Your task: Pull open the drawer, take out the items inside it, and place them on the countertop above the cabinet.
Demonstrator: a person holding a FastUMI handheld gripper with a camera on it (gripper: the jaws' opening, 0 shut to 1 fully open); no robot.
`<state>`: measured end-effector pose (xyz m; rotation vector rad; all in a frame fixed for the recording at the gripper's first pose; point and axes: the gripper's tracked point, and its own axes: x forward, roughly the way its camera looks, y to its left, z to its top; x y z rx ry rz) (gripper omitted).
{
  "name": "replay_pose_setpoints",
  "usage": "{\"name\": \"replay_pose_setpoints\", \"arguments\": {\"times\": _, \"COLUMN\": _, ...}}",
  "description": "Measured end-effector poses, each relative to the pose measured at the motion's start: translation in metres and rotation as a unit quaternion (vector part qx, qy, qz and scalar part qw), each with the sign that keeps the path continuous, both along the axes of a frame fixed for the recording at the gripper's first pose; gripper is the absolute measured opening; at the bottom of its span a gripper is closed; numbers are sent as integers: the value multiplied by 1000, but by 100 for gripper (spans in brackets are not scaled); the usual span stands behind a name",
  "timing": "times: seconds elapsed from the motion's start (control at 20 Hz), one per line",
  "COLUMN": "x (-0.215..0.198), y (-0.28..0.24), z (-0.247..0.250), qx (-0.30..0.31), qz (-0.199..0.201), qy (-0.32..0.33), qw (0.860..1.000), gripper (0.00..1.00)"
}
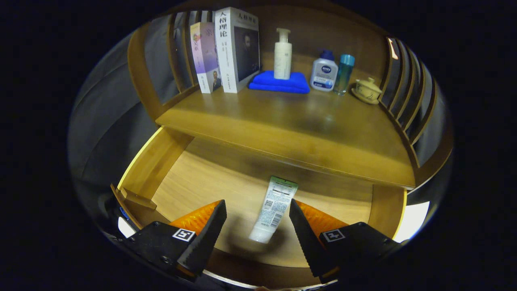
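Note:
The wooden drawer (149, 161) stands pulled open below the countertop (291, 121). On the drawer's floor lies a white squeeze tube (272, 208) with a green end and a printed label, its green end pointing toward the cabinet. My gripper (257, 212) hovers over the drawer, open, with the tube lying between its two fingers and slightly nearer the right one. Neither finger touches the tube.
At the back of the countertop stand two books (226, 50), a pump bottle (282, 54) on a folded blue cloth (278, 83), a white and blue bottle (324, 72), a teal bottle (344, 72) and a lidded cup on a saucer (367, 91). Slatted wooden sides flank the countertop.

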<state>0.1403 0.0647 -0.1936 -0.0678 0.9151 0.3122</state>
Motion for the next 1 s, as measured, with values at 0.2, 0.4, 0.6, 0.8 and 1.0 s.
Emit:
{"name": "replay_pose_setpoints", "arguments": {"times": 0.2, "x": 5, "y": -1, "z": -23, "qx": -18, "qz": 3, "qy": 45, "qw": 999, "gripper": 98}}
{"name": "replay_pose_setpoints", "arguments": {"times": 0.4, "x": 6, "y": -7, "z": -43, "qx": -32, "qz": 4, "qy": 82, "qw": 996, "gripper": 98}}
{"name": "replay_pose_setpoints", "arguments": {"times": 0.6, "x": 5, "y": -6, "z": -53, "qx": -26, "qz": 0, "qy": 109, "qw": 994, "gripper": 98}}
{"name": "replay_pose_setpoints", "arguments": {"times": 0.8, "x": -1, "y": -3, "z": -66, "qx": -23, "qz": -2, "qy": 153, "qw": 988, "gripper": 96}}
{"name": "replay_pose_setpoints", "arguments": {"times": 1.0, "x": 0, "y": -5, "z": -72, "qx": -16, "qz": -13, "qy": 185, "qw": 983, "gripper": 98}}
